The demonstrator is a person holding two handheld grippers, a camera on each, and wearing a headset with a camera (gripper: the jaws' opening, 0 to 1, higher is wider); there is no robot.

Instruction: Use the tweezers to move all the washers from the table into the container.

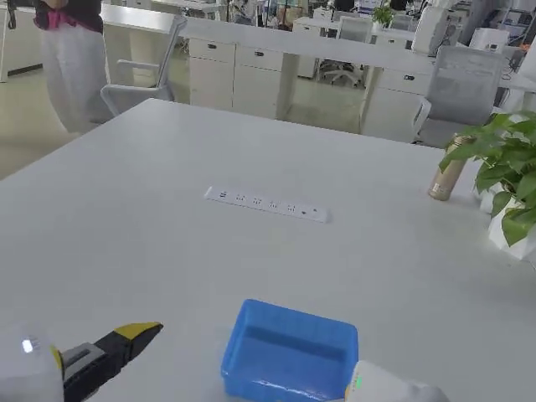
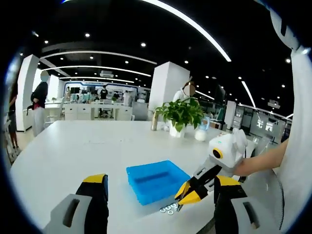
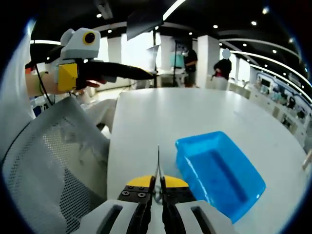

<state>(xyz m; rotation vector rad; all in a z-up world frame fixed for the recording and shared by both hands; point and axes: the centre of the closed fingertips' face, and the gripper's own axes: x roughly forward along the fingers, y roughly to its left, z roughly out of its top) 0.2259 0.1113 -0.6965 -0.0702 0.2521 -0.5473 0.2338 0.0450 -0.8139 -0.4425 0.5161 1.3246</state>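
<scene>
Washers (image 2: 168, 209) are lying on surface (image 2: 73, 146) beside blue container (image 3: 219, 170) in left gripper view, small & blurry; right gripper (image 3: 157, 184) is pinching tweezers (image 3: 158, 158) w/ jaws narrow; left gripper (image 2: 161, 179) is gaping wide.

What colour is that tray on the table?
Bright blue all over. The tray shows best in the right gripper view, where you look straight into it.

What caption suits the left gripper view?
The right gripper points down at washers beside the blue container on a white table.
</scene>
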